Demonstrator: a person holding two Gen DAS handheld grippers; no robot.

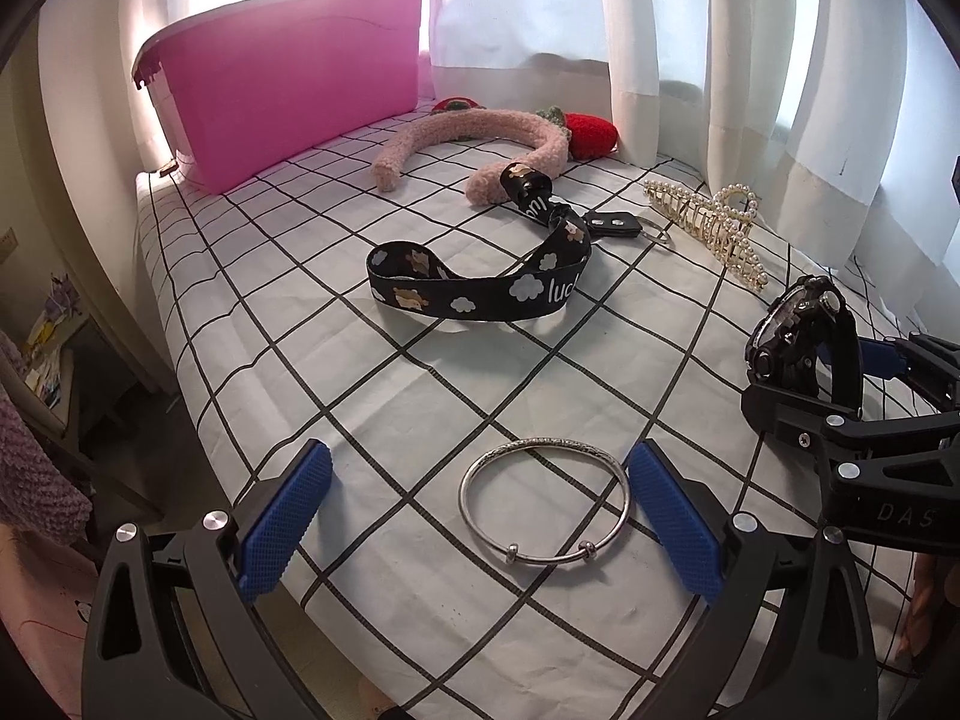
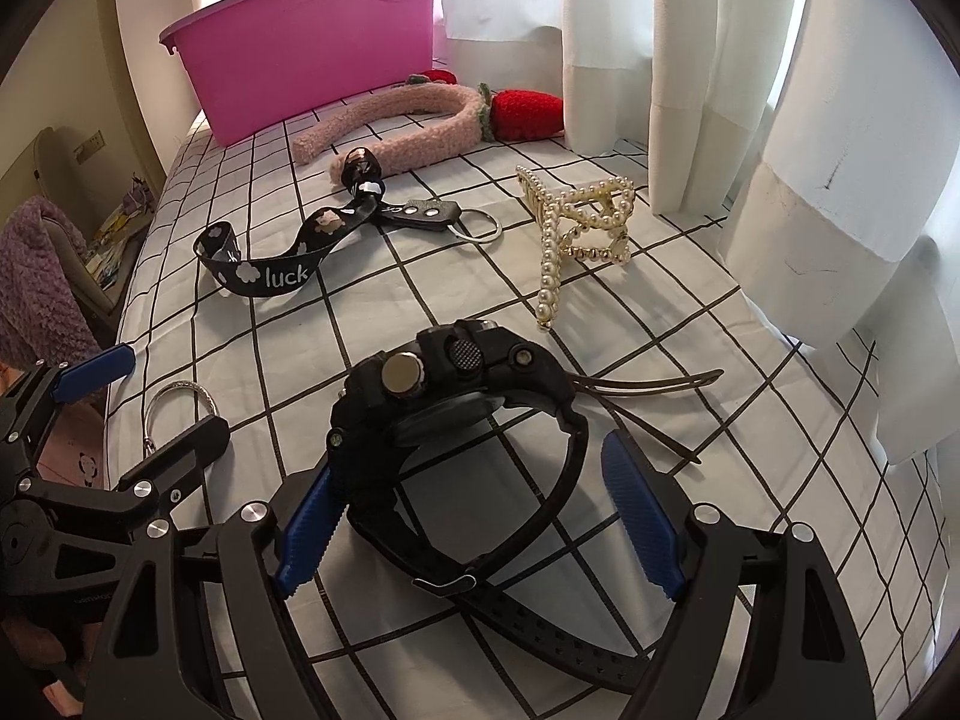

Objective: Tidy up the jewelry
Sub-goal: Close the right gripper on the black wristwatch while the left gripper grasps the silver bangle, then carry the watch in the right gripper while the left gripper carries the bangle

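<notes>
The left gripper (image 1: 480,516) stands open with its blue pads on either side of a silver bangle (image 1: 545,501) that lies flat on the checked cloth (image 1: 336,396); the right pad is just beside the bangle's rim, the left pad well apart from it, so nothing is clamped. This placement reads as a straddle in readiness for a pinch across the ring. The right gripper (image 2: 480,516) is likewise open around a black watch (image 2: 456,414), which stands on edge with its strap looped toward the camera. The left pad appears to touch the watch case, though contact cannot be confirmed; the right pad is clear of the strap, so the watch is not gripped. The loose strap ends trail across the cloth toward the right and could drag when the watch is lifted. The likely destination, in my judgement, is the pink bin (image 1: 288,96) at the far edge of the cloth, against the curtain (image 1: 660,48). Between the grippers and the bin lie a black lanyard (image 1: 480,288) with a key ring, a pink fuzzy headband (image 1: 480,138), a red knitted strawberry (image 1: 591,133) and a pearl hair claw (image 1: 714,222). These sit across the direct path and would need to be passed over. The two grippers stand close together, so they could collide.
</notes>
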